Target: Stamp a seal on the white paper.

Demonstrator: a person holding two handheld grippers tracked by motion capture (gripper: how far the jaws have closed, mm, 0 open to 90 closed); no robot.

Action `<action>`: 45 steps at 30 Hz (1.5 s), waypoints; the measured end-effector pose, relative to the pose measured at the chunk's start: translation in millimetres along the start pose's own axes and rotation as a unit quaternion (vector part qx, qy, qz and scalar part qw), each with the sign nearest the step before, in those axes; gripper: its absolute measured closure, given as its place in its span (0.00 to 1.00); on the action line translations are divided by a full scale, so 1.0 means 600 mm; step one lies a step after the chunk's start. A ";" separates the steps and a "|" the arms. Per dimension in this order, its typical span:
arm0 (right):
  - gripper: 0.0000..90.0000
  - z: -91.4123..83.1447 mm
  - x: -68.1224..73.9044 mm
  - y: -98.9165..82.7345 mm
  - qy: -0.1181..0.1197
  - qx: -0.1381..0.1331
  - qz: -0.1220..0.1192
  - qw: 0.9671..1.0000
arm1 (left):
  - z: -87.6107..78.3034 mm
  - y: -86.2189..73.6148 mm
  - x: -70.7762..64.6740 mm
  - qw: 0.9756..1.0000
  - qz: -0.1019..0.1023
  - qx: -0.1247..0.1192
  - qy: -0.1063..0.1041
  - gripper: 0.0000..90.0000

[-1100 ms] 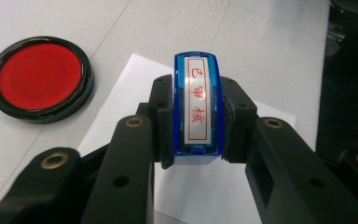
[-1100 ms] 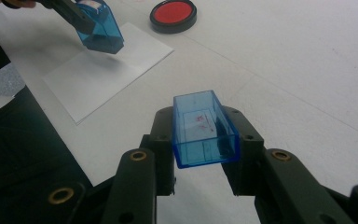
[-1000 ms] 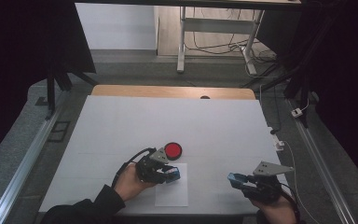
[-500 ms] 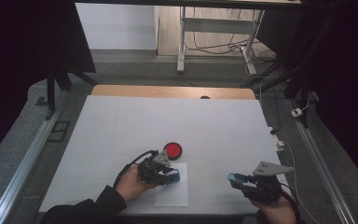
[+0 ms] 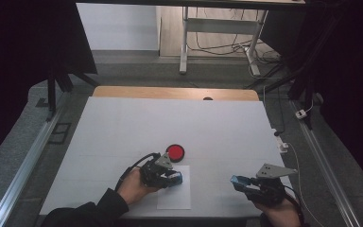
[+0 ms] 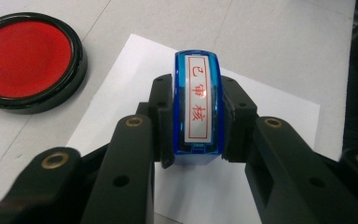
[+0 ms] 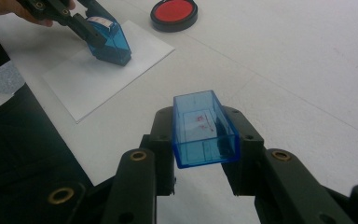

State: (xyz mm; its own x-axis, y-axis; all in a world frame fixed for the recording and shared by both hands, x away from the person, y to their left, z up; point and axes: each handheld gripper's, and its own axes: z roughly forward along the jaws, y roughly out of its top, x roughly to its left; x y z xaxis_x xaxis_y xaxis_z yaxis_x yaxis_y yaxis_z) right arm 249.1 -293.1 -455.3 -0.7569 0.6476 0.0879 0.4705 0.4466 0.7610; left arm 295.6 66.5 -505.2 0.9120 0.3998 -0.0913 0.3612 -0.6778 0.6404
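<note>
– So, where is the blue stamp (image 6: 198,109)?

– It sits on the white paper (image 5: 175,198), near the paper's top edge. The left gripper (image 5: 170,177) has its two black jaws squeezed tight on the stamp's sides. In the left gripper view you can see the stamp's label with red signs on it, facing up.

– And the paper, where is it?

– It lies close to the near edge of the white table (image 5: 123,127), right in front of the person. The stamp's bottom looks like it is touching the paper.

– What is next to the paper?

– A round red ink pad (image 5: 175,152) with a black rim. It is just past the paper's top edge, a little to the left, and I cannot tell if it touches the paper.

– What about the other hand?

– The right gripper (image 5: 240,181) is off to the right of the paper, well apart from it, near the table's near right corner. Its jaws are pinched shut on a clear blue cap (image 7: 204,128), with the open end facing away from the hand.

– Is there room to move?

– Yes. Past the ink pad, away from the paper, the table is wide and bare up to its far edge. Between the paper and the right gripper there is bare table too
</note>
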 end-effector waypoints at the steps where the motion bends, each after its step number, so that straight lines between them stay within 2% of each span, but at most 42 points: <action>1: 0.75 0.000 0.000 0.000 0.001 -0.001 0.000 1.000 | 0.001 -0.001 0.000 1.000 -0.004 -0.002 0.000 0.78; 6: 0.75 0.000 0.000 0.000 0.001 0.000 0.000 1.000 | 0.001 -0.002 -0.001 1.000 -0.006 -0.005 0.001 0.77; 17: 0.75 0.001 0.000 0.000 0.002 0.001 -0.002 1.000 | 0.004 0.004 -0.027 0.998 0.029 0.012 0.045 0.78; 22: 0.75 0.001 0.000 0.000 0.002 0.002 -0.002 1.000 | 0.004 0.005 -0.028 0.998 0.030 0.015 0.048 0.78; 26: 0.75 0.001 0.000 0.000 0.002 0.003 -0.002 1.000 | 0.003 0.004 -0.021 0.999 0.019 0.013 0.035 0.78; 30: 0.75 0.001 0.000 0.000 0.003 0.004 -0.001 1.000 | 0.003 0.000 -0.005 1.000 -0.006 0.006 0.009 0.77; 37: 0.75 0.001 0.000 0.000 0.003 0.006 -0.002 1.000 | 0.005 -0.004 0.018 0.998 -0.052 -0.009 -0.033 0.77; 43: 0.75 0.001 0.000 0.001 0.002 0.007 -0.002 1.000 | 0.005 -0.004 0.026 0.997 -0.064 -0.009 -0.047 0.78; 45: 0.75 0.001 0.000 0.001 0.002 0.007 -0.002 1.000 | 0.005 -0.004 0.025 0.997 -0.059 -0.008 -0.045 0.78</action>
State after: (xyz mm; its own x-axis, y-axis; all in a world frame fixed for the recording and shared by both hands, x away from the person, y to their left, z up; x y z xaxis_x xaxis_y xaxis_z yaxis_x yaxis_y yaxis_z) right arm 249.5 -292.4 -455.4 -0.7606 0.6433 0.0874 0.4736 0.4578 0.7524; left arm 309.1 72.3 -510.6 0.8770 0.4191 -0.2348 0.4653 -0.6192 0.6325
